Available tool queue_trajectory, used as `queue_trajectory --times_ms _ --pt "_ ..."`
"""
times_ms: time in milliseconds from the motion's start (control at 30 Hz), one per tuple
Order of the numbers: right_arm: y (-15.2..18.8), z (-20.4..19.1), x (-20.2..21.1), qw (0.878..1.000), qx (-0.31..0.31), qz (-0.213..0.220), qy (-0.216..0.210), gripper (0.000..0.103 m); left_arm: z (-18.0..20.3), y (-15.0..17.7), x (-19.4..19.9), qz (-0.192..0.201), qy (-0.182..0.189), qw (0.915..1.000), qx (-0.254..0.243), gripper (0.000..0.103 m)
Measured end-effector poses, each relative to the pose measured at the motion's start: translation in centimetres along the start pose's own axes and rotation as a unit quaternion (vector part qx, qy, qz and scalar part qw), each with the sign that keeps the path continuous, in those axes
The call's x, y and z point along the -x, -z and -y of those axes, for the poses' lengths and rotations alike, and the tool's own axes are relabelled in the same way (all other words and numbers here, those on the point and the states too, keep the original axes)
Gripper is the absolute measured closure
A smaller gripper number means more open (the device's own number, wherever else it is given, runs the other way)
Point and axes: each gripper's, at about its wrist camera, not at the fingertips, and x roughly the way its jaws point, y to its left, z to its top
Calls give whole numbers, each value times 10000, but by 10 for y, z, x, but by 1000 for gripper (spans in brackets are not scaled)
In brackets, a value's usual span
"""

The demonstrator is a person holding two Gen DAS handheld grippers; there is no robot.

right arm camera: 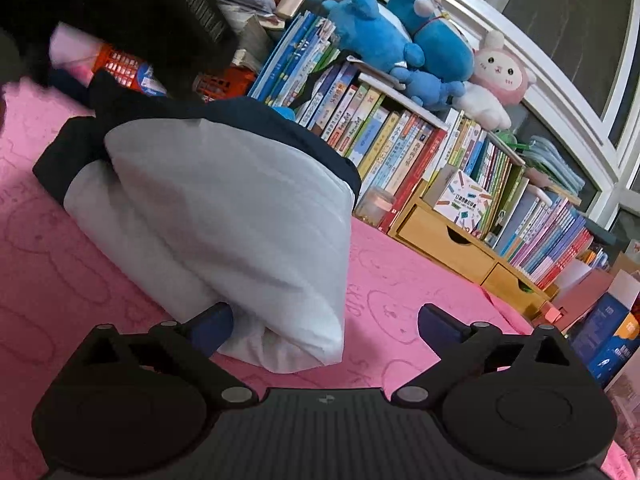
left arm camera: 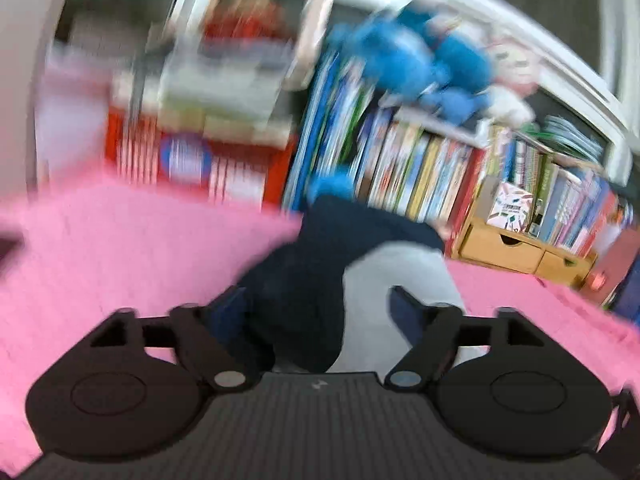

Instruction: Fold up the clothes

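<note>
Right wrist view. The right gripper (right arm camera: 325, 322) sits at 6 o'clock with its fingers spread wide and grasping nothing. The left fingertip (right arm camera: 212, 326) touches the near lower edge of the folded white and navy fabric garment (right arm camera: 224, 216); the right fingertip stands apart over bare surface.

The garment lies on the pink cloth surface printed with faint outline drawings (right arm camera: 400, 280). It runs from centre toward 10 o'clock, white layers nearest, navy panels at its far end. A dark object, probably the left gripper body, hangs over the far end at 11 o'clock.

Beyond the garment, from 12 to 3 o'clock:
- a light wooden two-drawer desk organiser (right arm camera: 448, 244) at the surface's far edge;
- a row of upright colourful books (right arm camera: 384, 140) behind and beside it;
- blue plush toys (right arm camera: 400, 40) and a pink and white rabbit plush toy (right arm camera: 500, 68) on top of the books;
- a white-framed window (right arm camera: 560, 40) behind everything.

Left wrist view (heavily blurred). The left gripper (left arm camera: 320, 300) at 6 o'clock has its fingers released and apart, the garment's navy and white cloth between them. Whether the fingers contact the cloth cannot be determined. The pink surface extends to 9 and 3 o'clock. A red box with white print (left arm camera: 192, 156) stands at 11 o'clock.
</note>
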Motion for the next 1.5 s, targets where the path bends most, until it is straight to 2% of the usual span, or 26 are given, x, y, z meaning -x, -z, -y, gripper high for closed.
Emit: queue_trajectory --times_ms 67,200,333,400,500,567,767,833,867,900,933,1000,1067,1167,1267,1367,1433,1500 --pt "0 -1 0 10000 30 6 13 2 2 2 1 12 50 10000 -36 6" --pt "0 -3 1 10000 59 30 47 1 6 7 2 36 150 9998 -109 6" --pt "1 -3 2 10000 51 65 21 1 -14 2 -24 -441 202 9971 583 6" --pt "0 -2 2 10000 22 58 -5 0 -18 1 -27 -613 244 9950 743 8" --pt "0 2 2 9999 -84 32 -50 0 -24 6 -12 -518 464 9942 824 8" --pt "0 4 1 9998 -157 12 -78 0 -29 12 -11 -589 433 9935 867 8" --pt "0 4 2 9998 -156 24 -89 0 -27 11 -4 -190 80 9921 1239 8" --pt "0 3 2 9999 -130 29 -81 0 -16 19 19 696 -698 9926 704 5" --pt "0 3 2 9999 -124 36 -81 0 -6 22 24 912 -1136 9890 256 2" --pt "0 3 3 9999 -118 42 -82 0 -2 24 24 858 -1188 9892 16 2" --pt "0 2 3 9999 -117 51 -78 0 -5 24 21 636 -942 9935 67 2" --pt "0 2 3 9999 -106 69 -69 0 -20 26 20 240 -175 9973 669 6" --pt "0 2 3 9999 -98 89 -68 0 -30 28 19 -29 469 9932 1069 6" --pt "0 3 3 9999 -111 89 -94 0 -40 31 13 -390 1063 9838 1388 6" --pt "1 4 3 9998 -163 87 -112 0 -49 31 2 -586 1400 9735 1711 6" --pt "0 4 4 9997 -182 94 -106 0 -57 26 -19 -635 1300 9690 2003 8" --pt "0 3 4 9997 -174 100 -98 0 -60 23 -32 -826 1083 9688 2071 16" --pt "0 3 4 9998 -152 92 -91 0 -59 24 -39 -764 987 9707 2052 26"
